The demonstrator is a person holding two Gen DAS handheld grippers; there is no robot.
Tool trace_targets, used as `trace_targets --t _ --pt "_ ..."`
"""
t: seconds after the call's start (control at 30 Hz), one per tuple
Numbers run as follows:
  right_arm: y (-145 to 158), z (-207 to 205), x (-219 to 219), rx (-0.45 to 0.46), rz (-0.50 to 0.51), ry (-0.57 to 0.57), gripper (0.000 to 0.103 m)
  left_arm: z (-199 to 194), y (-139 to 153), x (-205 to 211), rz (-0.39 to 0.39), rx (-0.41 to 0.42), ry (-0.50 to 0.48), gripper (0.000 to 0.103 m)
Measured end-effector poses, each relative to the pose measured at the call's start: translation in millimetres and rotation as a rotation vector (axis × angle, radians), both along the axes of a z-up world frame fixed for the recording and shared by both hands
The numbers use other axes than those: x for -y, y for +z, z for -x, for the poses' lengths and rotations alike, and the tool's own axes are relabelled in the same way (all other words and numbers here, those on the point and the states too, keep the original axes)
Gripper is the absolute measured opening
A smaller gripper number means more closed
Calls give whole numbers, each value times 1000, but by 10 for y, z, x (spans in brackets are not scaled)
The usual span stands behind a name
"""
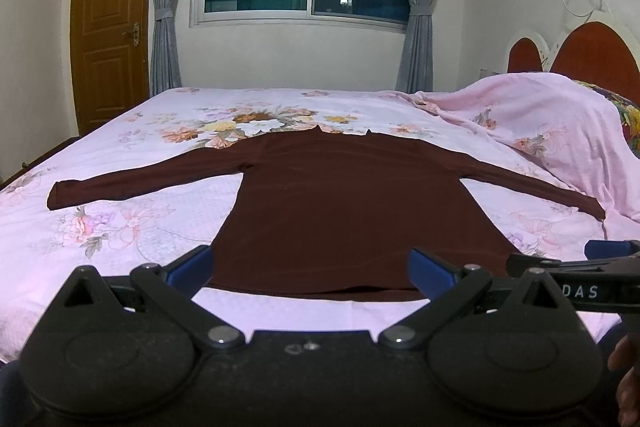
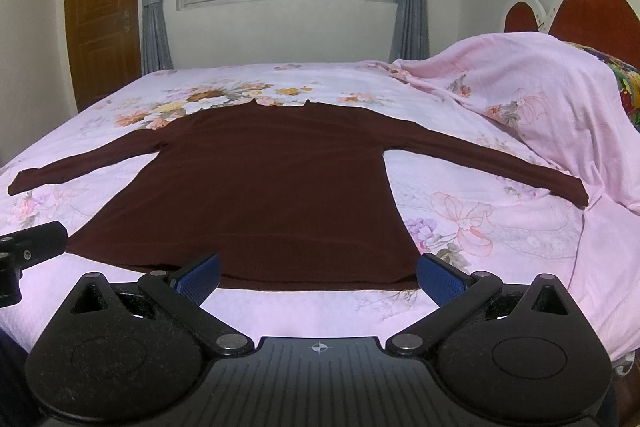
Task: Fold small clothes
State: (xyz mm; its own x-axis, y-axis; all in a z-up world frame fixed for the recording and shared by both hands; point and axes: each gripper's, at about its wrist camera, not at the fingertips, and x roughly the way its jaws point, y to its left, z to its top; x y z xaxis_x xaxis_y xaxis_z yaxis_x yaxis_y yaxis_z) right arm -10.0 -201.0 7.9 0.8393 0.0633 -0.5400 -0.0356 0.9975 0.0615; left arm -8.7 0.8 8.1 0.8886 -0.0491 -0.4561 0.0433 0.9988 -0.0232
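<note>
Maroon long-sleeved top [image 1: 340, 203] lies flat on my floral bed sheet [image 1: 120, 227], sleeves out sideways. I hold the left hand-held gripper [image 1: 310, 269] and the right hand-held gripper [image 2: 320, 273] level, side by side over its near hem, jaws spread, pinching nothing.

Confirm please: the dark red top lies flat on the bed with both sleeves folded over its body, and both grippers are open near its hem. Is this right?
Not quite. The sleeves are not folded: the left sleeve and right sleeve both stretch out sideways on the bed, as the right wrist view shows. The rest holds: the top lies flat, and the left gripper and right gripper are open near its hem.
</note>
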Motion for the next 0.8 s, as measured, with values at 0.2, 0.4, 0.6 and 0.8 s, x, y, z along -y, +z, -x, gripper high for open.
trace_targets --t 0.2,0.4,0.6,0.8 --pt "-1 12 1 1 0 -1 103 -12 4 5 3 0 2 103" --pt "-7 22 -2 2 -1 -2 103 -10 7 0 6 0 -2 103" --pt "-12 18 -5 1 -2 0 103 14 -4 4 -5 9 -1 103" --pt "-12 22 -6 4 -3 -1 103 23 -3 11 -3 9 -3 103"
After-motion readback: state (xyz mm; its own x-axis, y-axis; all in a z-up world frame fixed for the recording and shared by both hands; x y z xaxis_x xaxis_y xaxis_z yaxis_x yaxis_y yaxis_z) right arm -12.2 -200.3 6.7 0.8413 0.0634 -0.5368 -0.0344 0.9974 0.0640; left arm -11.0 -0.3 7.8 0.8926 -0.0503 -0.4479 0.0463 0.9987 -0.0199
